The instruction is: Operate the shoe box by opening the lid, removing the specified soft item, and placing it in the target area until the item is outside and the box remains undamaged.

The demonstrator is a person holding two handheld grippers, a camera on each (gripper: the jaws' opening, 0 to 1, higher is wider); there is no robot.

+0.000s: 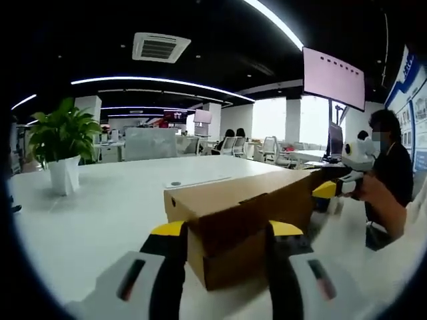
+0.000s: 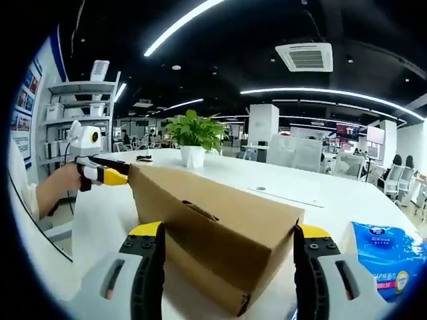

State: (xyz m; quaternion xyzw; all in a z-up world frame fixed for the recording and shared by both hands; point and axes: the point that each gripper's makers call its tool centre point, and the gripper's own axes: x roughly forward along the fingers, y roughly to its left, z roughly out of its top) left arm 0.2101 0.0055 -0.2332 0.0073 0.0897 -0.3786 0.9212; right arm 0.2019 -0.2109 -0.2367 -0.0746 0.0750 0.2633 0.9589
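Observation:
A closed brown cardboard shoe box [image 1: 233, 207] lies lengthwise on the white table [image 1: 100, 207]. My left gripper [image 1: 228, 230] has its yellow-tipped jaws against both sides of the box's near end, shut on it. At the box's far end the right gripper [image 1: 331, 190] shows, held by a hand. In the right gripper view the same box [image 2: 213, 227] points one corner toward me. My right gripper [image 2: 230, 233] stands wide open, its jaws straddling that end. The left gripper [image 2: 100, 175] sits by the far corner. The lid is down and nothing inside shows.
A potted green plant in a white pot [image 1: 63, 150] [image 2: 193, 137] stands on the table. A blue tissue pack [image 2: 387, 257] lies right of the box. A person [image 1: 390, 167] sits by the table's edge. Shelves [image 2: 73, 120] and office chairs stand further off.

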